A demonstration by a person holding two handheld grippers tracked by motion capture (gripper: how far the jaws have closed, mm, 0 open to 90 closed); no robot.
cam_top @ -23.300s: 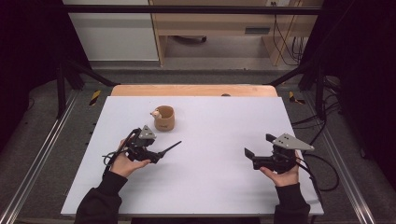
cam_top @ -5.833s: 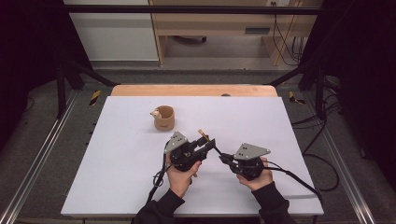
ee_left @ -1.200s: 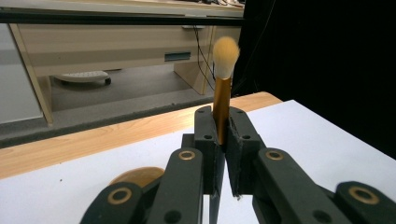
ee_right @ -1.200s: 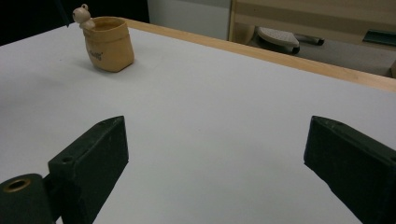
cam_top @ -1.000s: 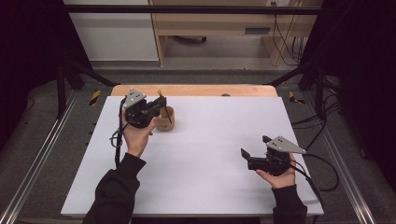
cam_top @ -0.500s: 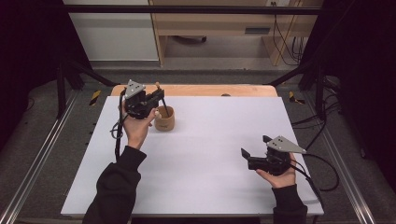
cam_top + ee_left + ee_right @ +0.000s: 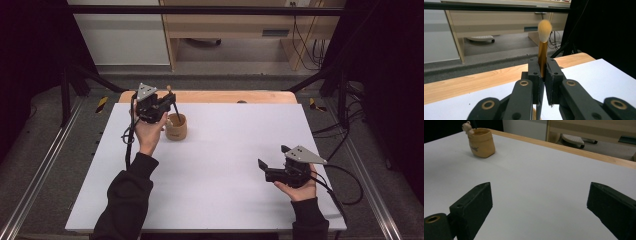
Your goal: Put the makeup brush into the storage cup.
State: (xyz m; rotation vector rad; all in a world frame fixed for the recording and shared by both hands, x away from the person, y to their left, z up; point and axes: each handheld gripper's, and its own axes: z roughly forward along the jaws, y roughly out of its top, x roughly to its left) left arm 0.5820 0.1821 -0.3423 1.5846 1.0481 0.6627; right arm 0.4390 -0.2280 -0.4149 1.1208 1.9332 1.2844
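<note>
Table (image 7: 215,180): we worked on a white sheet over a wooden top, and our two hands sat well apart on it.
Right gripper (image 7: 270,169): we rested it low at about 4 o'clock of the table, far from the work; its jaws stood spread wide with bare sheet between them, clear in the right gripper view (image 7: 536,205).
Left gripper (image 7: 167,106): we held it raised at about 11 o'clock of the table, its jaws pressed together on the brush, pinching the gold handle just under the bristles (image 7: 543,75).
Cup (image 7: 176,127): the small tan pot stood upright just beside our left hand, at roughly 5 o'clock from the jaw tips.
Brush (image 7: 543,35): its long axis ran near upright, the pale tuft at 12 o'clock above the jaws, the dark tail at 6 o'clock, reaching down into the cup mouth.
Judgement: we reckoned the next move was to loosen the left jaws and let the brush rest in the cup; the left hand was far the nearer.
</note>
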